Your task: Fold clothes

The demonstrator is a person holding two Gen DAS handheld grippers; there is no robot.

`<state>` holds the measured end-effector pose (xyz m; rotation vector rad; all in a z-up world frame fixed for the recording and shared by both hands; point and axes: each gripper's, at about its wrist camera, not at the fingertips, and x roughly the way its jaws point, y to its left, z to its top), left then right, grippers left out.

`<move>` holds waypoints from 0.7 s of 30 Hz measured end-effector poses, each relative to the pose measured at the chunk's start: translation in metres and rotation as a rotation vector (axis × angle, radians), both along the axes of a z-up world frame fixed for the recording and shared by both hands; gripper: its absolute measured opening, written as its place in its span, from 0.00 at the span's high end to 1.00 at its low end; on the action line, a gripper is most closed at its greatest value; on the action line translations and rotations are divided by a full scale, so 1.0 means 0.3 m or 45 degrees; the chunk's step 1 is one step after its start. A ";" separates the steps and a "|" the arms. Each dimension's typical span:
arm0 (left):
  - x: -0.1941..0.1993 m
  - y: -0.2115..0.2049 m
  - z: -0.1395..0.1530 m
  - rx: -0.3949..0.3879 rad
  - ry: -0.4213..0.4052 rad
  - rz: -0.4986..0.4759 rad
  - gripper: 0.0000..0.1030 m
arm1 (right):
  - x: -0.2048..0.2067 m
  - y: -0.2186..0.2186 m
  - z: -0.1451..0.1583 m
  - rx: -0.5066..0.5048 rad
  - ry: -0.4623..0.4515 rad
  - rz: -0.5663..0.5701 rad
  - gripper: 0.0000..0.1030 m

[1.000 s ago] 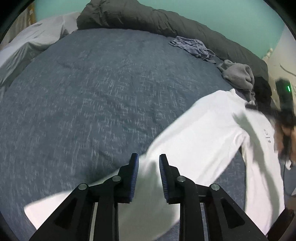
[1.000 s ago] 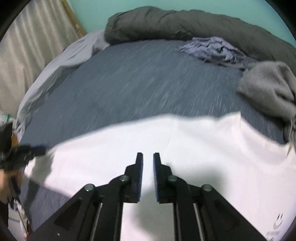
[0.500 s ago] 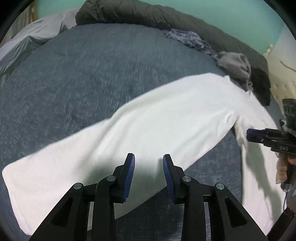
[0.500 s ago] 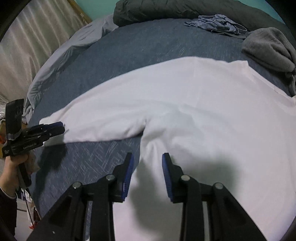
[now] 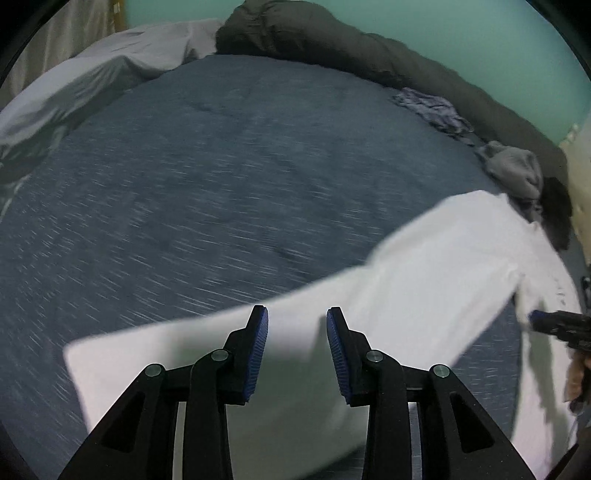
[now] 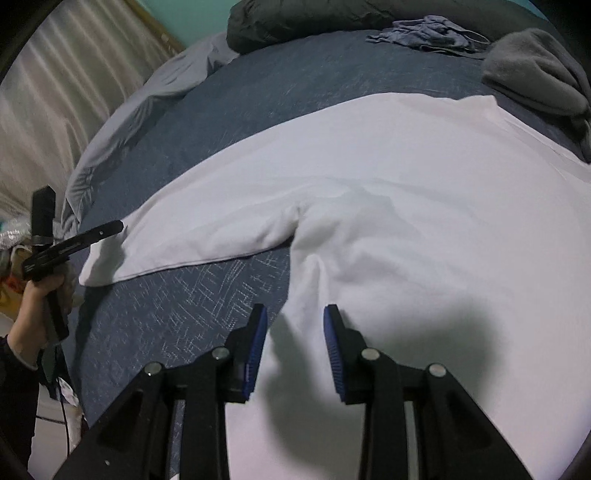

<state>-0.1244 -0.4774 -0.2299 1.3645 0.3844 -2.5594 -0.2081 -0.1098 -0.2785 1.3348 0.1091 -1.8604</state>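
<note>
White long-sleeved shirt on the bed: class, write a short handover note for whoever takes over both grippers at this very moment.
Left gripper: open, empty, over the end of the shirt's sleeve.
Right gripper: open, empty, over the shirt body near the armpit.
White long-sleeved shirt: spread flat on the blue bedspread, one sleeve stretched out sideways towards the left gripper.
Also waiting: a grey garment and a crumpled blue-grey garment at the far side, by the rolled dark duvet.
Done: shirt laid out.
Left: no fold visible yet; fold sleeves and body, then probably the other garments.
</note>
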 end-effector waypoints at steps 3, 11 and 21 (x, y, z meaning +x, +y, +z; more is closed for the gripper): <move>-0.008 -0.036 -0.025 -0.049 -0.057 -0.034 0.62 | 0.001 0.012 0.001 -0.009 -0.003 -0.003 0.69; 0.002 -0.070 -0.048 -0.072 -0.078 -0.025 0.88 | -0.001 0.044 -0.008 -0.020 -0.027 -0.027 0.69; 0.085 -0.024 0.058 -0.046 -0.006 0.051 0.86 | 0.011 0.224 0.066 -0.019 -0.028 -0.097 0.69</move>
